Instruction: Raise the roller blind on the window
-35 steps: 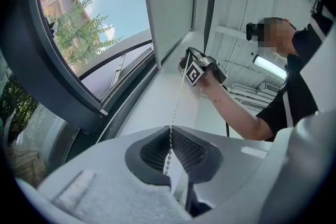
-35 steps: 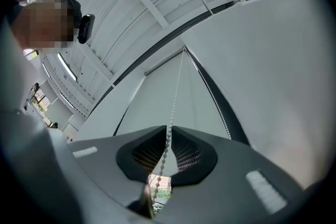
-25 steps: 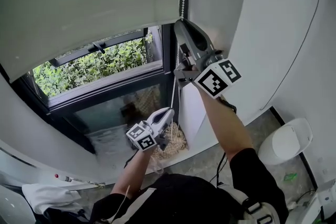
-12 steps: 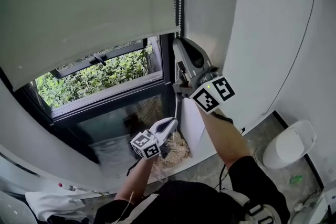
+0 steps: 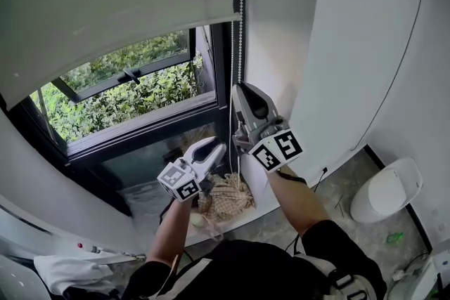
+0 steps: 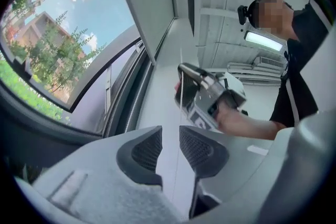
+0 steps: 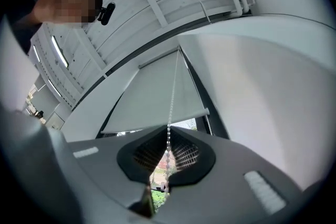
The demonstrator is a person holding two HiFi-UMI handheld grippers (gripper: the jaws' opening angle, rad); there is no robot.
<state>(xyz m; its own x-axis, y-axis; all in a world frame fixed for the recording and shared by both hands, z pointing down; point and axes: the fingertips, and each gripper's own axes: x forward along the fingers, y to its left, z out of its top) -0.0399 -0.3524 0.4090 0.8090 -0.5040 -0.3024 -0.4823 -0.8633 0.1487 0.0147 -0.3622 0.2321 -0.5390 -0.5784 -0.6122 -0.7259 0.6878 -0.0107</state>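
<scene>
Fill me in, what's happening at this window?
A person is working the roller blind by its bead chain, with a gripper in each hand. The right gripper is shut on the chain, higher up than the other. The left gripper has just been opening its jaws; the chain runs between them, ungripped. The blind covers the top of the window, and the lower panes are uncovered.

White walls point(image 5: 365, 46), grey floor point(image 5: 365, 235) — green foliage point(image 5: 162, 84) beyond the dark-framed window point(image 5: 151, 114).
</scene>
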